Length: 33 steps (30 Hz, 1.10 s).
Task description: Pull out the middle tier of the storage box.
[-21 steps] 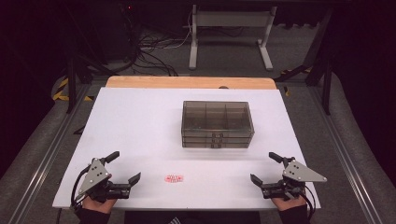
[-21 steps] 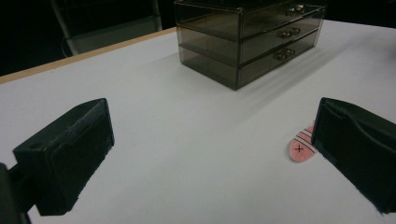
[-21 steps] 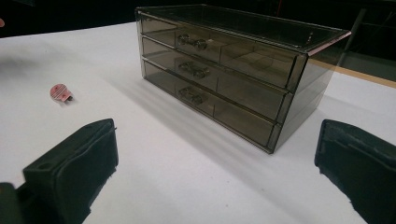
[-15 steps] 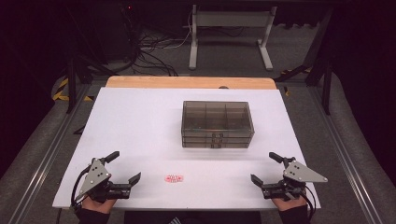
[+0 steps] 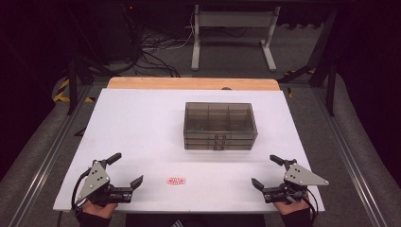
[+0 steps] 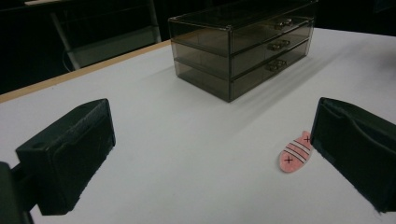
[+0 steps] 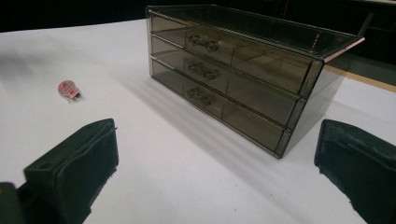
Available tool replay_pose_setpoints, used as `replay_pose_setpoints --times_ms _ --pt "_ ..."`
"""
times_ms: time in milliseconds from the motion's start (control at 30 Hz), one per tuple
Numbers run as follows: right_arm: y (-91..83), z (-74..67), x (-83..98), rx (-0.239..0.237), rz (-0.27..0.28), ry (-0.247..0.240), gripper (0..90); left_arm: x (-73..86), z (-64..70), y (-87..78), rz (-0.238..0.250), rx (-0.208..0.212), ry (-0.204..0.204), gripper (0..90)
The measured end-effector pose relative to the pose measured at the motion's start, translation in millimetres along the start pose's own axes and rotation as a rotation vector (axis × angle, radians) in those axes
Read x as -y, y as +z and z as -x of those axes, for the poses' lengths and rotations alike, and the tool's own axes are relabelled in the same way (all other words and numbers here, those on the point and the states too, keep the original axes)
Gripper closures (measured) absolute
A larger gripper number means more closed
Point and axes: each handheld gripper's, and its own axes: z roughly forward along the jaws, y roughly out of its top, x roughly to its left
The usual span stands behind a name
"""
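Note:
A smoky clear three-drawer box [image 5: 220, 126] stands at the middle of the white table [image 5: 142, 127], all drawers closed. It also appears in the left gripper view as the drawer box [image 6: 243, 44] and in the right gripper view as the drawer box [image 7: 238, 70]. A small pink striped fish-shaped piece [image 5: 176, 180] lies flat near the front edge; the pink piece [image 6: 295, 152] lies just beside my left gripper's right jaw, and the pink piece [image 7: 68, 88] lies far off to the right gripper's left. My left gripper [image 5: 125, 171] rests at the front left, open and empty. My right gripper [image 5: 268, 172] rests at the front right, open and empty.
A wooden strip [image 5: 194, 83] runs along the table's far edge. Beyond it, a white metal stand [image 5: 234, 33] and loose cables [image 5: 156, 56] sit on the dark floor. Metal rails [image 5: 45, 161] flank the table on both sides.

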Motion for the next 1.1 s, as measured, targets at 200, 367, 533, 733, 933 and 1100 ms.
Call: replay_pose_setpoints --times_ms 200,367,533,733,933,1100 --pt "2.0 -1.8 -2.0 -0.005 -0.007 -0.017 0.8 0.2 -0.2 0.2 0.015 0.033 -0.006 0.4" --pt "4.0 -2.7 -5.3 -0.022 -0.007 -0.019 2.1 -0.7 2.1 1.7 0.002 0.043 0.015 1.0" --pt "8.3 -5.3 -10.1 -0.040 -0.012 -0.026 3.0 -0.7 2.3 2.7 -0.010 0.057 0.018 2.3" --pt "12.9 -7.5 -15.4 -0.061 -0.041 -0.036 4.9 -1.1 2.0 2.3 -0.010 0.056 0.019 2.5" --pt "19.1 -10.5 -21.0 -0.079 -0.046 -0.048 5.1 -1.3 1.3 1.8 -0.008 0.050 0.019 2.7" --pt "24.6 -13.2 -26.1 -0.097 -0.039 -0.057 5.1 -1.1 1.6 2.7 -0.016 0.050 0.020 2.9"
